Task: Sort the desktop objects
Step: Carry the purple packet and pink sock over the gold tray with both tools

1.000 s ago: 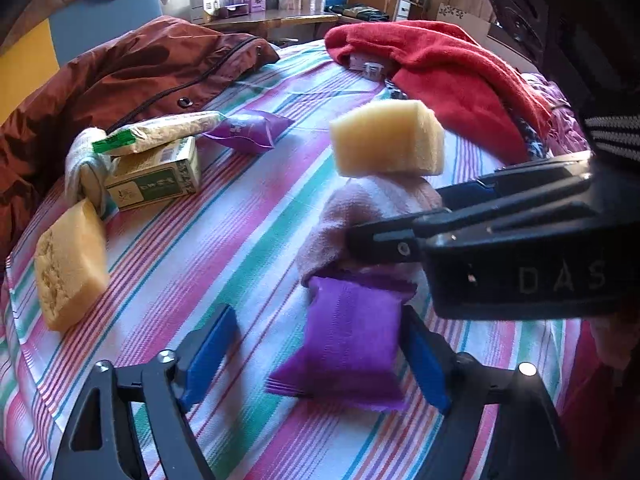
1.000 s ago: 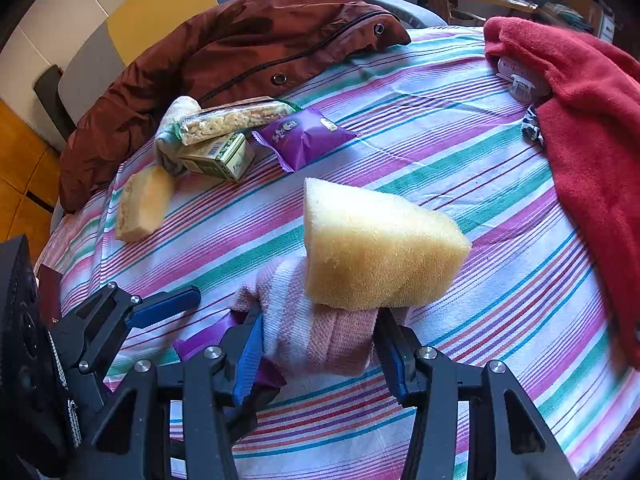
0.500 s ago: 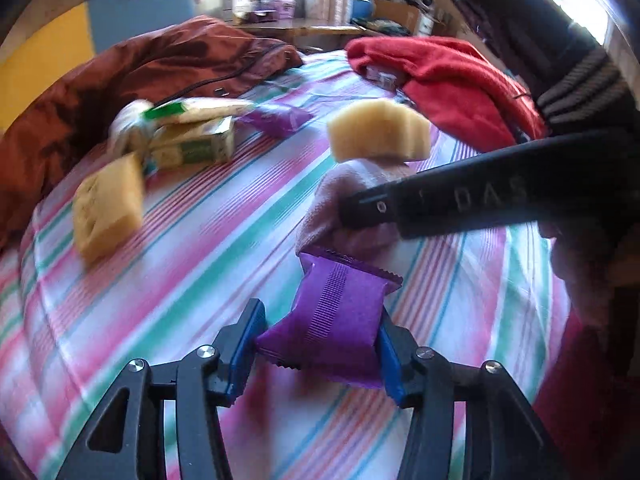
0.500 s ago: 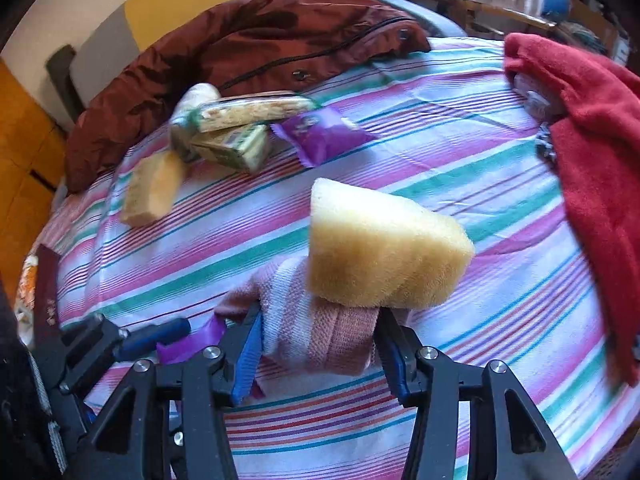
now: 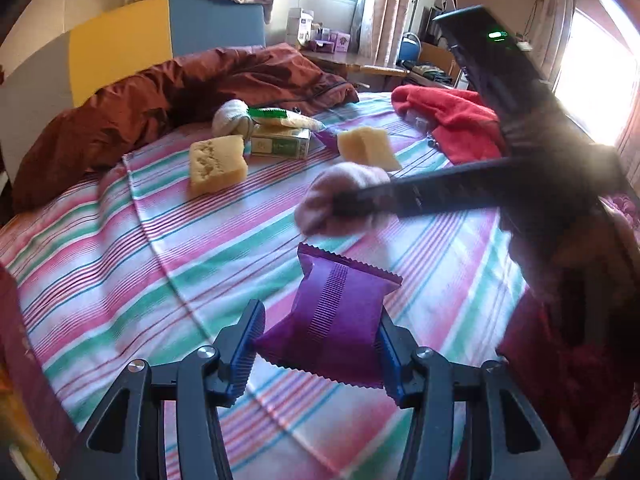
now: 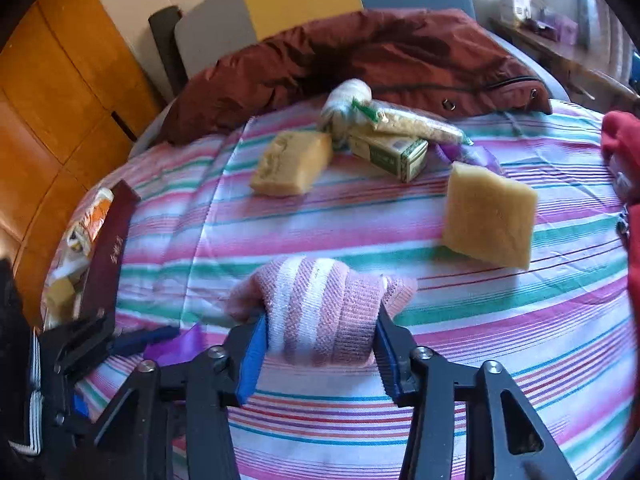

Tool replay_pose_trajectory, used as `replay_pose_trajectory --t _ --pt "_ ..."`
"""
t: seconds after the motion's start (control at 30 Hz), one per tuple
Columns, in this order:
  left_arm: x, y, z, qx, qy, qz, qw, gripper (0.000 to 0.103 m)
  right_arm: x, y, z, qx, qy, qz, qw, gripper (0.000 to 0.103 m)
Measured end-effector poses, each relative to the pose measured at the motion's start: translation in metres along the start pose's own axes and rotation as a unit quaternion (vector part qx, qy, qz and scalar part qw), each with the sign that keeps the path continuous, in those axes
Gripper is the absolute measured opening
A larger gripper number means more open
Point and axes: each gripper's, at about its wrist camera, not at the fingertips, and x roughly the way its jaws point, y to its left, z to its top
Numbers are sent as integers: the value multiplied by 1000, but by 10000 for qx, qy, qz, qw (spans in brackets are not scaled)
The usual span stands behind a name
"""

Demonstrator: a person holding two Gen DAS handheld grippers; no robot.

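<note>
Your right gripper (image 5: 340, 204) smears into a dark blur in the left wrist view, covering part of the pink rolled cloth (image 5: 344, 196) it carries. Behind the green carton (image 6: 386, 152), a second purple packet (image 6: 476, 156) shows only a corner past the yellow sponge (image 6: 490, 216). Left of that carton, the dark red book (image 6: 108, 248) bears lettering too small to read. Your left gripper (image 6: 132, 340) is half cut off, motion-blurred.
</note>
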Motion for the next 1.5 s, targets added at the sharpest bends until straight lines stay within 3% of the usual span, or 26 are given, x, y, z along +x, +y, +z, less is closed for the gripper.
replay_pose_trajectory --t 0.03,0.1,0.2,0.5,0.73,1.0,1.07,1.1,1.27,1.5 --pt "-5 -1 -4 46 -34 -49 10000 53 -3 -3 0 83 -33 -21 10000 44" --pt "-12 0 -9 58 -62 40 10000 53 -6 -7 0 292 -39 325 9990 44" --pt "-26 9 -14 -154 -143 66 9998 53 -7 -5 -1 231 -34 247 9994 44" --pt "-83 49 -39 -814 -464 915 9914 53 -5 26 -9 -369 85 348 9987 44" --pt "-139 106 -71 -1725 -797 1525 9699 53 -13 91 -13 -838 42 812 9932 45" --pt "-170 157 -116 -2608 -855 2014 9403 54 -16 206 -2 -1248 -70 1935 9731 50" --pt "-174 164 -129 -2784 -812 2024 9354 55 -5 231 0 -1057 102 2354 9661 69" --pt "-176 166 -135 -2847 -805 2060 9327 56 0 243 0 -989 154 2518 9626 74" --pt "-182 167 -162 -2935 -705 2241 9267 60 15 276 -7 -904 345 2706 9578 79" --pt "-188 169 -179 -3034 -698 2571 9148 58 25 271 -24 -801 508 2486 9639 80"
